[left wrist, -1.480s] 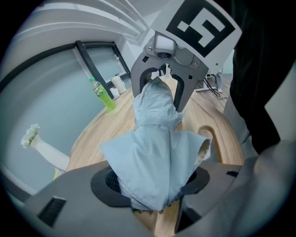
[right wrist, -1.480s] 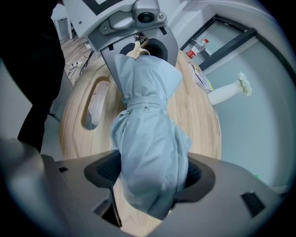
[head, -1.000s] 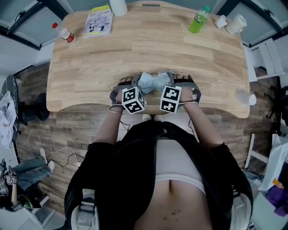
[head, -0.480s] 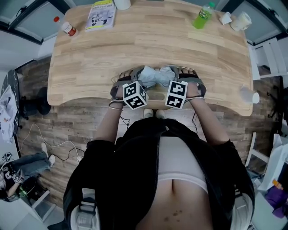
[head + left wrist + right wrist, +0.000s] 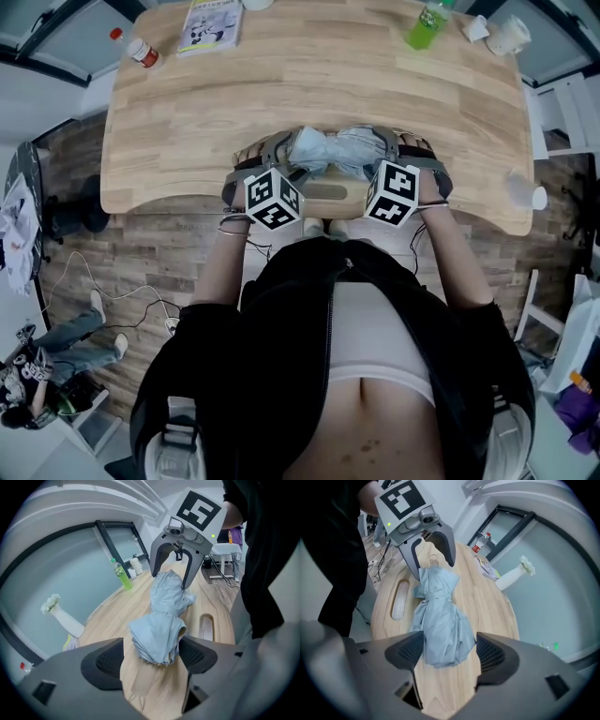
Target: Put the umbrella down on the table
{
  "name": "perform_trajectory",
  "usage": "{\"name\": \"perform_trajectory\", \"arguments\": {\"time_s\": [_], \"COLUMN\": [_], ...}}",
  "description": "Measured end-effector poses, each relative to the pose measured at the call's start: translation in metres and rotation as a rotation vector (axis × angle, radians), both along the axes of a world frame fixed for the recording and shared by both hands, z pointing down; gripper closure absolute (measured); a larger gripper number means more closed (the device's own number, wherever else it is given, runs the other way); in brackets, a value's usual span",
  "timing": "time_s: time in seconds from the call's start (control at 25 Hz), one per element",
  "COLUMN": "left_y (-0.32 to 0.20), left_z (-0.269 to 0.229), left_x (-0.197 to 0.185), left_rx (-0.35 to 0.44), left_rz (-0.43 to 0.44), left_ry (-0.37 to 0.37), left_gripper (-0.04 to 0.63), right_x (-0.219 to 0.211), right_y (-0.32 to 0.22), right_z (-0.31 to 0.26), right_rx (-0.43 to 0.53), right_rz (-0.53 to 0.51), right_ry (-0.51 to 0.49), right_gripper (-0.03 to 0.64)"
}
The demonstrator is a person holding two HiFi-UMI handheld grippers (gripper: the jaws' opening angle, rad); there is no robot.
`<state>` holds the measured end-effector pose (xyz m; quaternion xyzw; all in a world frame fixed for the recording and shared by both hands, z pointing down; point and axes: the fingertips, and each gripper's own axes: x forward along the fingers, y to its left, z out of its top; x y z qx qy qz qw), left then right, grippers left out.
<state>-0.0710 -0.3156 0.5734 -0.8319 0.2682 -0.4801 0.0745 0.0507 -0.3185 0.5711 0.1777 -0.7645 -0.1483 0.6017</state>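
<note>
Here, umbrella (image 5: 333,150) on table (image 5: 309,75) — head view, plank floor (image 5: 159,253)

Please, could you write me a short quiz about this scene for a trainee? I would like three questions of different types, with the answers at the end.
1. True or false: the folded light blue fabric umbrella lies on the light wooden table.
2. Which thing stands near the table's far edge, toward the right of the head view?
A) a green plastic bottle
B) a red kettle
C) a black laptop
3. Fill in the missing word: the jaws of the left gripper and of the right gripper stand ____ around the umbrella's two ends.

Key
1. True.
2. A.
3. Apart. Neither gripper clamps the umbrella, and the left gripper's jaws have just been opening.
</note>
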Motion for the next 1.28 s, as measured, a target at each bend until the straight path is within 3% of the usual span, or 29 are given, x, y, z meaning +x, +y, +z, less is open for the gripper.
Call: {"name": "perform_trajectory", "arguments": {"time_s": [0.2, 0.48, 0.68, 0.84, 0.96, 1.08, 1.2, 1.28], "left_y": [0.007, 0.009, 0.006, -0.002, -0.010, -0.016, -0.019, -0.021], "left_z": [-0.022, -0.068, -0.094, -0.117, -0.136, -0.150, -0.158, -0.161], "left_x": [-0.004, -0.006, 0.000, 0.011, 0.019, 0.022, 0.019, 0.017], "left_rx": [0.025, 0.062, 0.077, 0.134, 0.170, 0.179, 0.179, 0.173], "left_rz": [-0.040, -0.161, -0.209, -0.227, -0.274, -0.320, -0.355, -0.371], "left_ry": [0.051, 0.236, 0.342, 0.403, 0.524, 0.635, 0.680, 0.707], "left_gripper": [0.245, 0.247, 0.247, 0.253, 0.289, 0.350, 0.364, 0.410], "right_x": [0.000, -0.001, -0.008, -0.008, -0.008, -0.011, -0.014, -0.014], "right_y": [0.005, 0.015, 0.003, -0.009, -0.015, -0.018, -0.017, -0.018], "right_z": [-0.017, -0.055, -0.100, -0.137, -0.156, -0.169, -0.176, -0.180], "right_rx": [0.009, -0.024, 0.047, 0.139, 0.157, 0.172, 0.194, 0.226], "right_rz": [0.046, 0.173, 0.272, 0.372, 0.429, 0.436, 0.435, 0.438], "right_ry": [-0.092, -0.312, -0.613, -0.827, -0.944, -0.997, -1.017, -1.016], "right_gripper": [0.253, 0.255, 0.266, 0.381, 0.413, 0.448, 0.480, 0.501]}}
